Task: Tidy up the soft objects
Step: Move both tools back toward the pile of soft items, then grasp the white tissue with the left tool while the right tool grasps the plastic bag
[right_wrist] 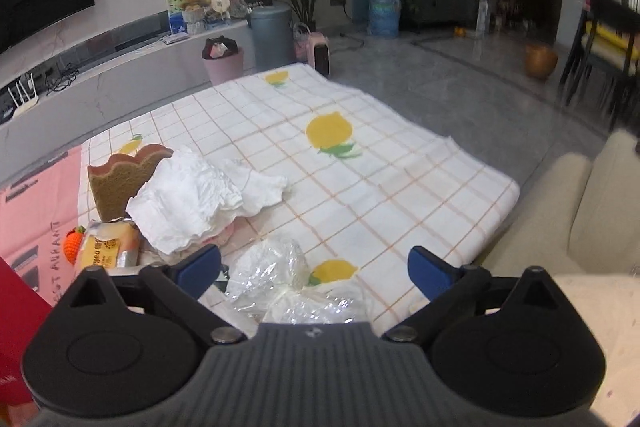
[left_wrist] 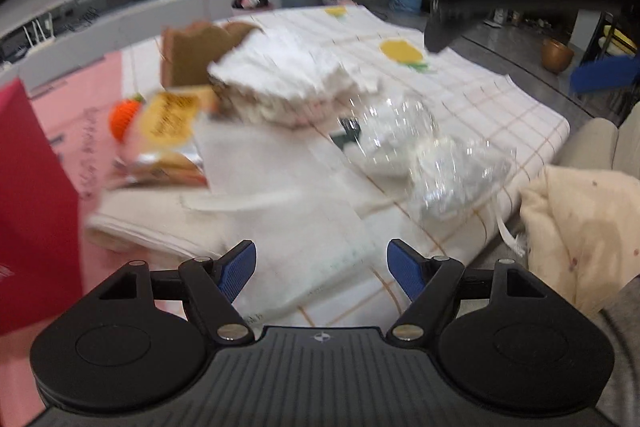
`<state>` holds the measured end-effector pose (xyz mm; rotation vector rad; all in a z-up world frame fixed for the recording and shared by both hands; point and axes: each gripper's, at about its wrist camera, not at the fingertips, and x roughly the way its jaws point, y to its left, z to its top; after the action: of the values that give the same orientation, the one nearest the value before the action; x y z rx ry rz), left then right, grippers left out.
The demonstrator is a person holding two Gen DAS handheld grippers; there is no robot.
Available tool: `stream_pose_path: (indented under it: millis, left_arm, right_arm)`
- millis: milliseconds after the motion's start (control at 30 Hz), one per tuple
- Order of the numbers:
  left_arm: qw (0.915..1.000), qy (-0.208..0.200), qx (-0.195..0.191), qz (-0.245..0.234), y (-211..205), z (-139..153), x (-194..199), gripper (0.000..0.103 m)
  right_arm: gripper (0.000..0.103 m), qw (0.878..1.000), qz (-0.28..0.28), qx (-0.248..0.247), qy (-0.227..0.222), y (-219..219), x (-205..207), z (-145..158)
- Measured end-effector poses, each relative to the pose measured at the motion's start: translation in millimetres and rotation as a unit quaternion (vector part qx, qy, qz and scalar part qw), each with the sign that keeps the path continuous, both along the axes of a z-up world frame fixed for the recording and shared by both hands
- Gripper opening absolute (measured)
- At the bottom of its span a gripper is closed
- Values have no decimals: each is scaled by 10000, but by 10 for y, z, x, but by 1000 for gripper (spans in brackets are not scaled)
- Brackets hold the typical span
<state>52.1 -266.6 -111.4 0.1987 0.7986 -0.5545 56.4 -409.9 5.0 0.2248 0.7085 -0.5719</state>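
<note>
Left wrist view: the left gripper (left_wrist: pixel 322 269) hangs with jaws wide and nothing between them, above a folded white cloth (left_wrist: pixel 276 203). Beyond lie a white crumpled towel (left_wrist: pixel 288 75), clear plastic bags (left_wrist: pixel 432 155) and a yellow snack packet (left_wrist: pixel 170 119).

Right wrist view: the right gripper (right_wrist: pixel 316 273) spreads wide, empty, over the plastic bags (right_wrist: pixel 288 283) on the lemon-print checked sheet (right_wrist: pixel 360 179). The towel (right_wrist: pixel 192 199) leans against a brown scalloped sponge (right_wrist: pixel 120 179).
</note>
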Motion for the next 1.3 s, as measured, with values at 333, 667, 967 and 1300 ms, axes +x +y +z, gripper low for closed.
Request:
stream_pose_path:
  millis: [333,667,967,1300]
  left_arm:
    - [9992,-386,38,101,-25,-85,42,61]
    - [9988,-116,-364,301,372,-29,93,5]
    - [9975,-230,-608,274,620,197,-75,4]
    - [9948,-590,-702,447,835,524,-164,4]
  right_arm:
    - [100,9983,-238,436,291,-170,131,-228]
    - [100,9955,38,584,749,-149,361,-441]
    - [100,9836,435,473,1684,-1,683,-790]
    - [66,9869,516,342,1488,80,629,-732]
